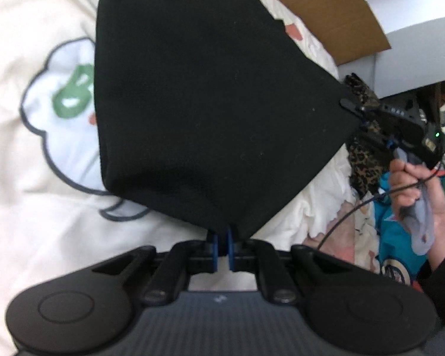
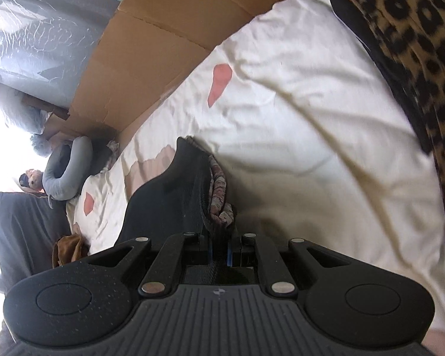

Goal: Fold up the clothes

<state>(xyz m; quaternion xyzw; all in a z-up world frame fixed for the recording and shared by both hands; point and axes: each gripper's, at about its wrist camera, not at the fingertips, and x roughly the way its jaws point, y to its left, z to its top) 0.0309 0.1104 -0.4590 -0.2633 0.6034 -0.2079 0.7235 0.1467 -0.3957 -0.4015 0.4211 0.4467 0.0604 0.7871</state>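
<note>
Holding the black garment [image 1: 210, 103] taut above the bed [image 1: 29, 237], the left gripper [image 1: 221, 244] pinches its 6 o'clock corner, the right gripper [image 2: 219, 247] its 3 o'clock corner; lower both evenly so edges align.

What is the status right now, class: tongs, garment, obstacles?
Left tongs shut on black garment corner. Right tongs shut on its other corner, garment stretched above bedspread. Leopard-print cloth lies close by.
</note>
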